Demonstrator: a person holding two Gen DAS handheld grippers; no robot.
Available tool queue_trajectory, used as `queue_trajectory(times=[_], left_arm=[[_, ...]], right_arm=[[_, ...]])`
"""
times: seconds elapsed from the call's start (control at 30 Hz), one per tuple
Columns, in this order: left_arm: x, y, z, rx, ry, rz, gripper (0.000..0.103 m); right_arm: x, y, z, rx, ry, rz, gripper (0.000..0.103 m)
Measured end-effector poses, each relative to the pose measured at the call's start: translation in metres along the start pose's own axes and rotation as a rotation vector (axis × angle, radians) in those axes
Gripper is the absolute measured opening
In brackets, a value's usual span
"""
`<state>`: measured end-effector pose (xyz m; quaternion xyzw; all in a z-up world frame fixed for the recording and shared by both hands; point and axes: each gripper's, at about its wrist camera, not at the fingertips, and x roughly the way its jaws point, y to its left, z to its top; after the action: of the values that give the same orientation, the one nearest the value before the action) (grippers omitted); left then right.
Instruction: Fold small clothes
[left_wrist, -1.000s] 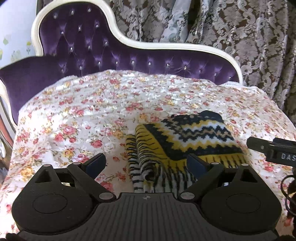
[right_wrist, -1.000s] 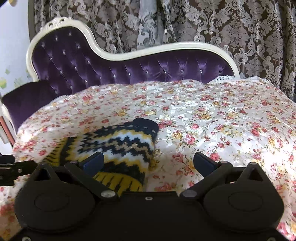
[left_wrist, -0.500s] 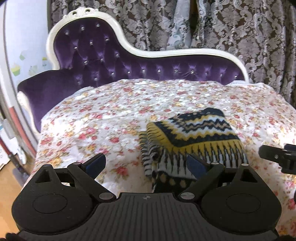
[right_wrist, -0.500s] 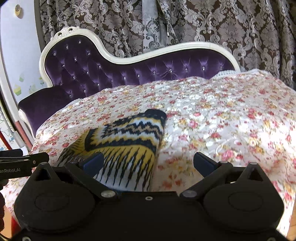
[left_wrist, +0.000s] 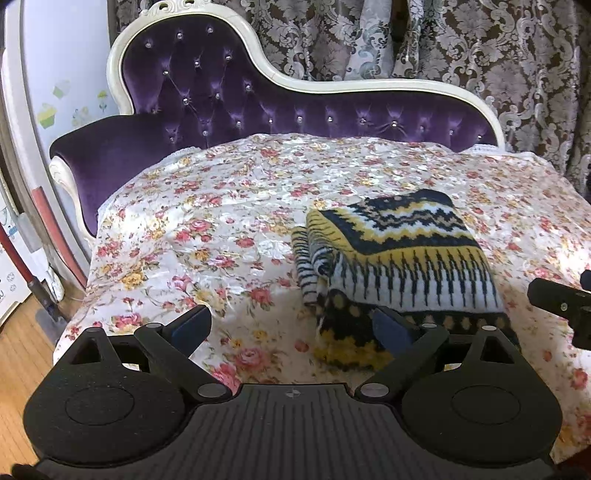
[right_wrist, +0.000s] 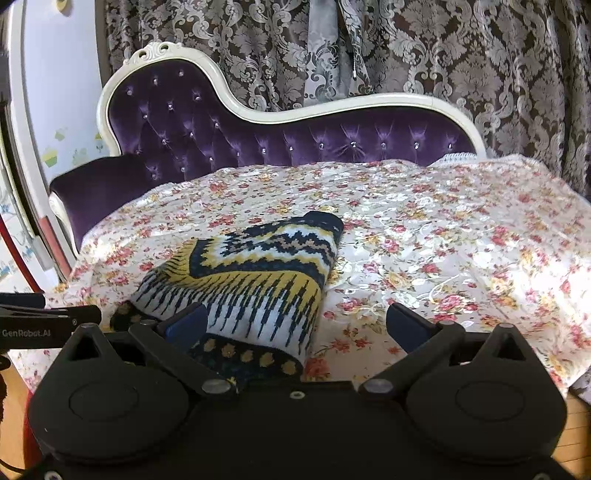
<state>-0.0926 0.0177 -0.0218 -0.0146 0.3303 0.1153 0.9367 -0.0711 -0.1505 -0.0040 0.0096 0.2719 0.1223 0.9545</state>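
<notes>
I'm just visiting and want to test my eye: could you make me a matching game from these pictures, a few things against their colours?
Things:
1. sofa back
2. cover
3. garment
4. curtain

Colours:
A. navy, yellow and white zigzags
B. purple with a cream frame
C. brown with grey scrolls
D. pale with red and yellow flowers

Pairs: 1-B, 2-D, 3-A, 4-C

Folded garment (left_wrist: 399, 254) on cloth (left_wrist: 221, 206) covering sofa (left_wrist: 207, 88); curtain (left_wrist: 480, 44) behind sofa.
</notes>
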Motion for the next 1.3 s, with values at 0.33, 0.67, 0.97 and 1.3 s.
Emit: queue_trajectory(times=[0.33,0.67,0.97,1.3], left_arm=[[-0.006,-0.002,-0.005,-0.011,0.021,-0.030,0.095],[-0.011,0.006,-0.004,-0.051,0.031,-0.031,0.095],[-0.010,0.010,-0.005,-0.070,0.046,-0.032,0.095],[-0.006,0.009,-0.007,-0.068,0.067,-0.044,0.095]], right_arm=[[-0.014,0.001,0.001,0.043,0.013,-0.037,0.102],[-0.017,0.012,0.004,0.051,0.012,-0.025,0.102],[-0.014,0.012,0.006,0.069,0.020,-0.053,0.102],[-0.008,0.012,0.006,0.075,0.043,-0.057,0.102]])
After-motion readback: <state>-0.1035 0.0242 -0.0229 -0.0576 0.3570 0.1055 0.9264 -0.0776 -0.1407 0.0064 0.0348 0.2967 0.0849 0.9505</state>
